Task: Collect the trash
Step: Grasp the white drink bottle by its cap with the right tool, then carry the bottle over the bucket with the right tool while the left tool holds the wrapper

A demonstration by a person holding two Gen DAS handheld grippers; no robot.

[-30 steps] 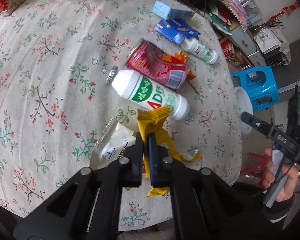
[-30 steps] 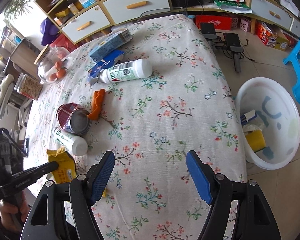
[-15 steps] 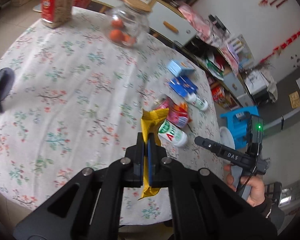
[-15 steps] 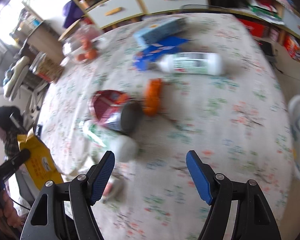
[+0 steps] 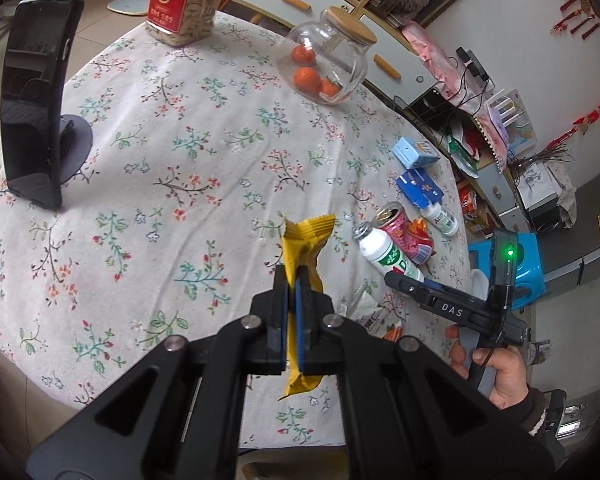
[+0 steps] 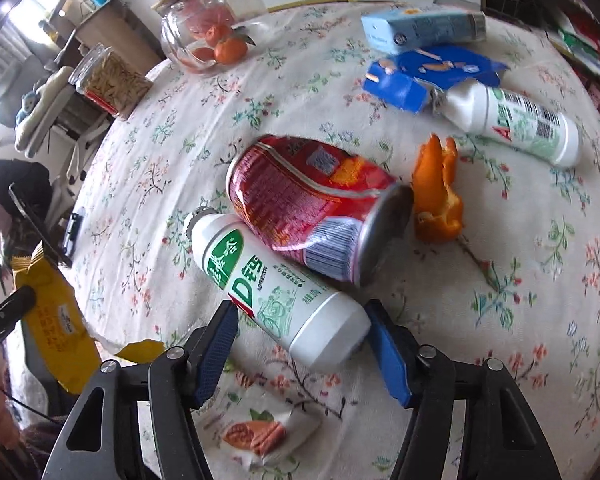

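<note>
My left gripper (image 5: 291,280) is shut on a yellow snack wrapper (image 5: 306,240) and holds it above the flowered tablecloth (image 5: 180,160); the wrapper (image 6: 56,324) also shows at the left of the right wrist view. My right gripper (image 6: 300,320) hangs low over a lying white bottle (image 6: 276,284). Its jaws are closing, with the bottle's base between the blue pads (image 6: 384,344), and I see no firm press. A dented red can (image 6: 304,208) touches the bottle. Orange peel (image 6: 436,200), a second white bottle (image 6: 516,120), a torn blue carton (image 6: 416,76) and a light blue box (image 6: 416,28) lie beyond.
A white snack wrapper (image 6: 260,436) and a yellow scrap (image 6: 140,350) lie near the table edge. A glass jar of oranges (image 5: 326,62), a nut jar (image 5: 184,0) and a phone on a stand (image 5: 34,96) stand further off. A blue stool (image 5: 528,264) stands beside the table.
The left gripper has lifted the yellow wrapper off the table and drawn back. The right gripper has swept across and down to the white bottle, and its jaws have narrowed.
</note>
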